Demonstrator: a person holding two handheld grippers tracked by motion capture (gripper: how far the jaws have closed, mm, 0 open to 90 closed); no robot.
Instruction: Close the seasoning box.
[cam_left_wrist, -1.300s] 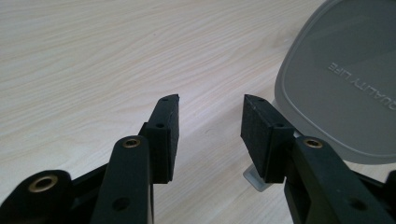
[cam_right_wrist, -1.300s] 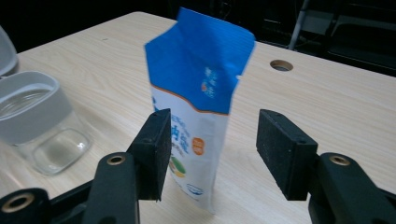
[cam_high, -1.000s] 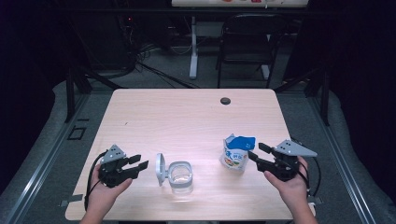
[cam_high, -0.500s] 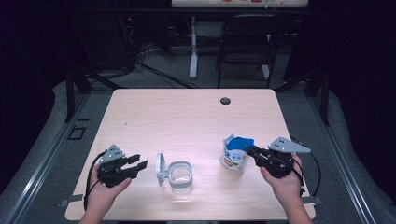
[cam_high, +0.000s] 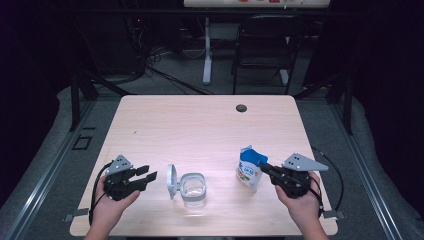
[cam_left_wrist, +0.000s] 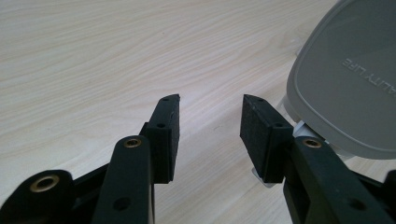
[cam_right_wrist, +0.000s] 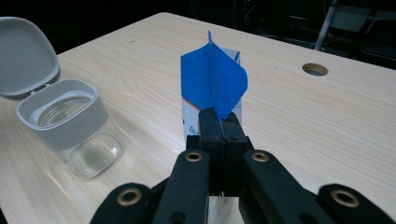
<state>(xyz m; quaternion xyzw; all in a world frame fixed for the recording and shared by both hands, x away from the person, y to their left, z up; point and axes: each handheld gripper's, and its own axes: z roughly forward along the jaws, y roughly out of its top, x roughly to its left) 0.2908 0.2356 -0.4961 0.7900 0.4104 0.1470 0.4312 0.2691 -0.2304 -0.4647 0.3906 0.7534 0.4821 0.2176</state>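
Observation:
A small carton (cam_high: 249, 169) with a blue folded top (cam_right_wrist: 215, 80) stands upright at the table's front right. My right gripper (cam_high: 264, 168) is shut on the lower edge of that blue top (cam_right_wrist: 219, 116), coming in from the carton's right. A clear glass jar (cam_high: 193, 189) with a grey rim (cam_right_wrist: 60, 122) stands at front centre, its hinged grey lid (cam_high: 171, 180) swung open to the left. My left gripper (cam_high: 148, 173) is open just left of the lid, low over the table. In the left gripper view its gripper (cam_left_wrist: 210, 108) has nothing between the jaws, and the lid (cam_left_wrist: 355, 70) is at the right.
The light wooden table (cam_high: 200, 130) has a round cable hole (cam_high: 241, 108) near its far edge, also visible as the hole (cam_right_wrist: 315, 69) beyond the carton. A black chair (cam_high: 262, 45) and a desk leg (cam_high: 206, 55) stand behind the table.
My right gripper has moved left to the carton and shut on its blue top. The left gripper, jar and lid have stayed where they were.

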